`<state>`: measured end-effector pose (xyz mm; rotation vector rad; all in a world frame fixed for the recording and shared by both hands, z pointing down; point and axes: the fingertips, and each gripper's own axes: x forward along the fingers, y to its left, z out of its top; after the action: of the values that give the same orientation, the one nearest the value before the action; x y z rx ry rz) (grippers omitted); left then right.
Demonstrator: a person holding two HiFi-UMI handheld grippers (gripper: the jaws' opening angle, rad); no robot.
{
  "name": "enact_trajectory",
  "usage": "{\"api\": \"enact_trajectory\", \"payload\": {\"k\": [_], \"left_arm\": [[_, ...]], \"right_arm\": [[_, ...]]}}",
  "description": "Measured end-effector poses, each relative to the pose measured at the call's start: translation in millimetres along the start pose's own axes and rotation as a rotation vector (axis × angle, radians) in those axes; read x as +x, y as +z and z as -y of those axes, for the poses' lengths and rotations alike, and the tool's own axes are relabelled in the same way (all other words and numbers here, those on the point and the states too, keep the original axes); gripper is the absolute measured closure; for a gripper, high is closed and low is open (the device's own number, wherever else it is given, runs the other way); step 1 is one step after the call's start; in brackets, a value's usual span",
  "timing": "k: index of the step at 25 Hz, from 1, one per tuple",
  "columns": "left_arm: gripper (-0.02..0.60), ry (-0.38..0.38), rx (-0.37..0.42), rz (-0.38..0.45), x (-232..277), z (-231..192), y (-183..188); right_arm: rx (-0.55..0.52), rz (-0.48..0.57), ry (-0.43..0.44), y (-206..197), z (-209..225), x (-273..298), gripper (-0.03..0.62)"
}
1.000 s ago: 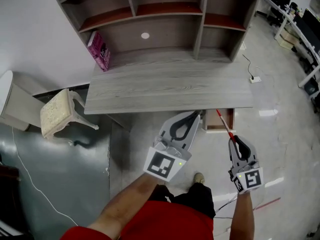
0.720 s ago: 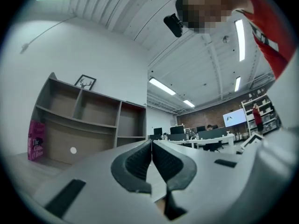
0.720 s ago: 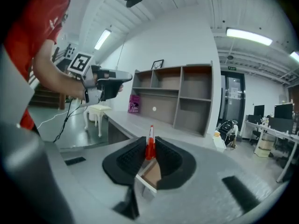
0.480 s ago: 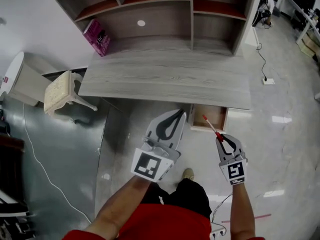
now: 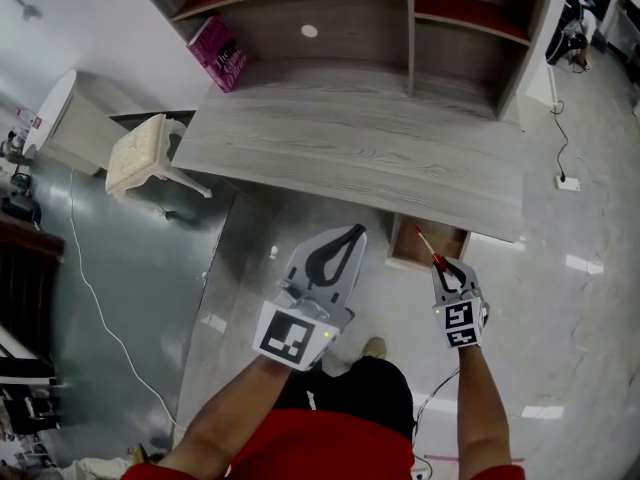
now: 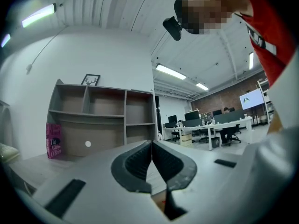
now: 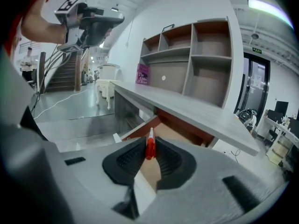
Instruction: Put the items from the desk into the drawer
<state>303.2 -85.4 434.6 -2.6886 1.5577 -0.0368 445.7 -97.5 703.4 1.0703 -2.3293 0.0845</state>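
- Holding a red pen (image 5: 428, 247) in our right gripper (image 5: 441, 265), we have its jaws clenched on the pen's lower part, and the white tip sticks out ahead of them.
- We see from the right gripper view that the pen stands upright between the two dark pads and points toward the open drawer (image 5: 400, 246).
- We find the drawer pulled out from under the right part of the desk (image 5: 350, 158); its brown bottom shows just past the pen's tip.
- We keep the pen in the air at the drawer's front; whether its tip is past the rim we cannot tell.
- We hold our left gripper (image 5: 352, 233) to the left of the drawer, in front of the desk's edge, with its jaws pressed together and nothing between them.
- We see a pink book (image 5: 225, 53) leaning at the desk's far left, under the shelf unit (image 5: 410, 28).
- We note a cream stool (image 5: 140, 153) on the floor left of the desk.
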Motion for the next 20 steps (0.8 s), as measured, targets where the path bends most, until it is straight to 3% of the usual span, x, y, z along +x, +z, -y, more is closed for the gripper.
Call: {"api": "enact_trajectory", "payload": {"k": [8,10,12,15,20], "left_arm": [[0.572,0.034,0.013,-0.037,13,-6,-7],[0.572,0.033,0.015,-0.048,15,-4,-8],[0.572,0.029,0.017,-0.059,17,-4,-9],[0.572,0.023,0.01,-0.062,21,-4,-6],[0.572,-0.002,0.003,-0.056,25,4,-2]], "right_arm": [[0.019,-0.048,0.035,-10,15,40,0.522],[0.041,-0.069,0.046,-14,14,43,0.455],[0.057,-0.071,0.054,-14,12,42,0.437],[0.083,-0.027,0.055,0,11,31,0.451],[0.155,0.152,0.063,53,11,-6,0.487]]}}
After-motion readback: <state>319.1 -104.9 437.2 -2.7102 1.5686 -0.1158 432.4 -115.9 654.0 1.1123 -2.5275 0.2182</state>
